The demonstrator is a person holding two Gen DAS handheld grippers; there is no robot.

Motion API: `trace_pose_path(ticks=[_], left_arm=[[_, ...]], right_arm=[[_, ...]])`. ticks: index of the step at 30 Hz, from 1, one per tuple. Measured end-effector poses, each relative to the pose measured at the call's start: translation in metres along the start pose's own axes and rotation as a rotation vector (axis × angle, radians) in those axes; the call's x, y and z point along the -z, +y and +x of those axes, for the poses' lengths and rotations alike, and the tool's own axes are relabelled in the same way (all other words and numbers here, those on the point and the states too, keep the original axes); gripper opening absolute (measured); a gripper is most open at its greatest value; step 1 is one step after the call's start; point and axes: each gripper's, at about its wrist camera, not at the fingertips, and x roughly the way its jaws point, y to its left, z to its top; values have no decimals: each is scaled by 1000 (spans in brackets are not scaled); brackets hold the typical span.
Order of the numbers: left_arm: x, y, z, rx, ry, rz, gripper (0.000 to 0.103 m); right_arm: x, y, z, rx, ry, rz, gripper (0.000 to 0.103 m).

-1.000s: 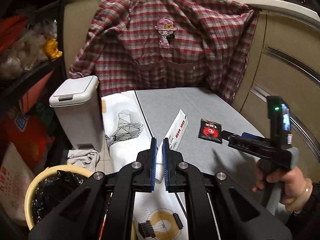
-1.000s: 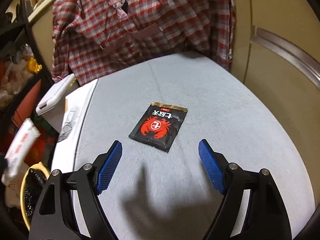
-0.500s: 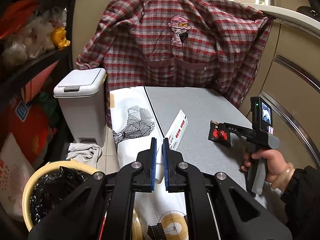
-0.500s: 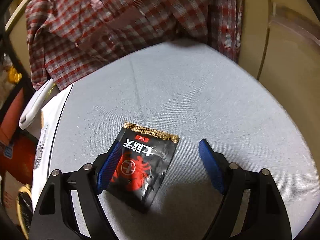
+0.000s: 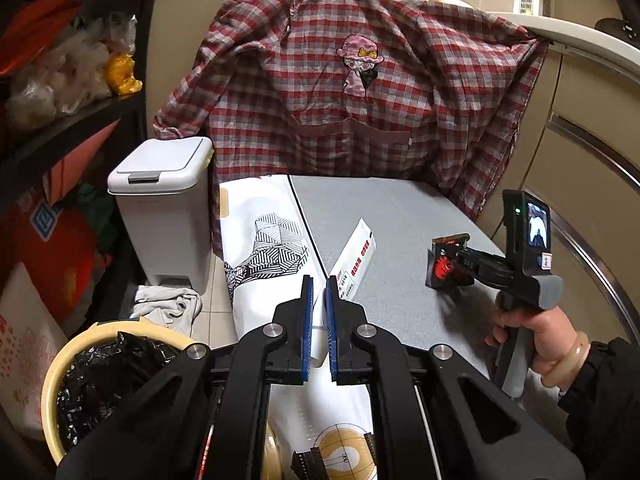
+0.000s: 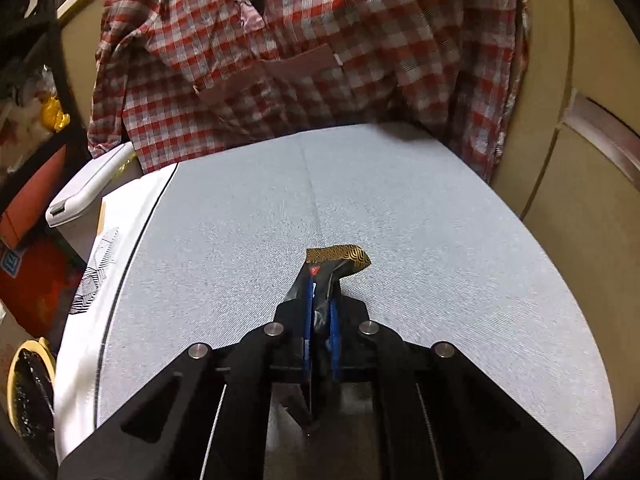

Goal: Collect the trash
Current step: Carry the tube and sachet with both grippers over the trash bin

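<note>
My right gripper [image 6: 320, 296] is shut on a black sachet [image 6: 334, 266] with a gold top edge and red print. The sachet is crumpled between the blue pads, just above the grey table [image 6: 400, 220]. From the left wrist view the sachet [image 5: 444, 266] hangs at the tip of the right gripper [image 5: 460, 264]. My left gripper [image 5: 317, 292] is shut on a long white wrapper [image 5: 356, 258] with red print, held over the table's left edge. A yellow basket with a black bag [image 5: 108, 364] sits on the floor at lower left.
A white lidded bin [image 5: 164, 208] stands left of the table. A white printed bag [image 5: 264, 248] hangs along the table's left side. A plaid shirt [image 5: 360, 100] hangs behind the table. Cabinet fronts [image 5: 580, 184] are to the right, dark shelves [image 5: 60, 80] to the left.
My right gripper closed on the black sachet, crumpling it and lifting it off the table. My left gripper stayed shut on the white wrapper and drew back slightly.
</note>
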Motion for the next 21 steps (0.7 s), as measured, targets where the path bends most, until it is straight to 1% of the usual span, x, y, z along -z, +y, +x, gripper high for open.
trace_pose_path(ticks=[4, 9, 11, 16, 21], left_arm=[[-3, -3, -8, -1, -24, 9, 6], [-7, -4, -27, -8, -56, 7, 6], [-8, -3, -36, -15, -66, 6, 6], [-11, 1, -70, -58, -105, 11, 6], [-9, 15, -108, -119, -136, 7, 6]], right_arm=[[-4, 1, -29, 22, -35, -24, 7], [-1, 8, -81, 22, -80, -23, 6], [5, 17, -109, 18, -100, -36, 6], [25, 50, -178, -49, -153, -103, 6], [45, 87, -215, -130, -163, -139, 6]])
